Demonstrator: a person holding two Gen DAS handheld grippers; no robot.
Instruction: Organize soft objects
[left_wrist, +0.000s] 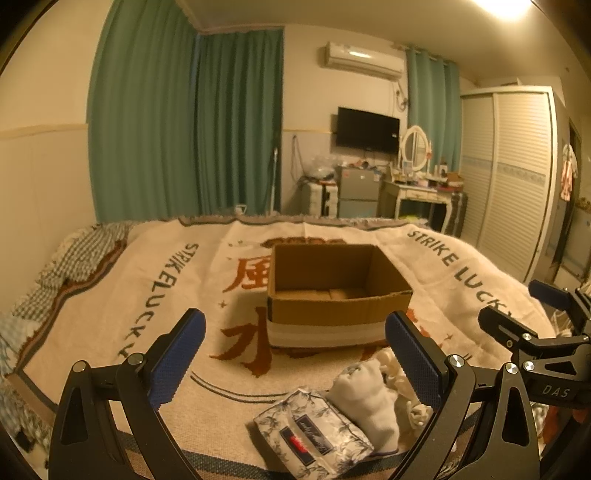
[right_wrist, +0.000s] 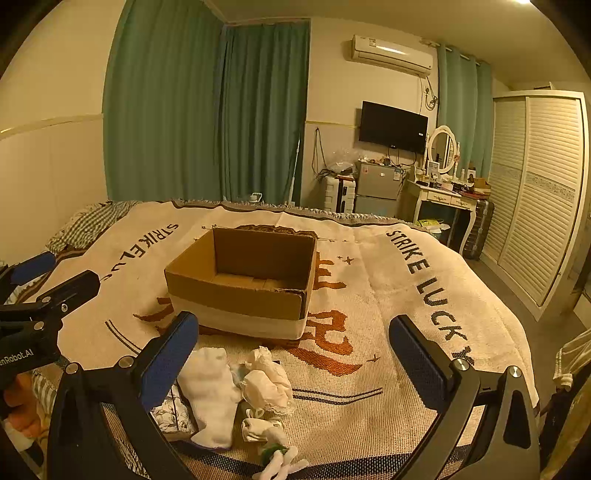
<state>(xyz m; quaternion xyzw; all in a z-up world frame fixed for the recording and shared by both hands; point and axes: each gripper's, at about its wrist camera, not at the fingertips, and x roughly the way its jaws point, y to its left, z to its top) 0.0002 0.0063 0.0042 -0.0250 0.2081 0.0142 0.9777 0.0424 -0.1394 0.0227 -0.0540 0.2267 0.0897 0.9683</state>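
An open, empty cardboard box (left_wrist: 332, 291) (right_wrist: 247, 280) stands on the printed blanket in the middle of the bed. Near the bed's front edge lie a floral tissue pack (left_wrist: 314, 432) (right_wrist: 170, 413), a white sock (left_wrist: 369, 402) (right_wrist: 210, 391), a cream cloth bundle (right_wrist: 267, 382), and a small white and green item (right_wrist: 275, 448). My left gripper (left_wrist: 295, 354) is open above the pack and sock. My right gripper (right_wrist: 295, 358) is open above the sock and bundle. Each gripper shows at the other view's edge.
The beige blanket (right_wrist: 388, 295) covers the bed. A checked cloth (left_wrist: 74, 258) lies at its far left. Beyond the bed are green curtains, a dresser with a mirror (right_wrist: 443, 147), a small fridge (right_wrist: 376, 184) and a white wardrobe (right_wrist: 543, 192) on the right.
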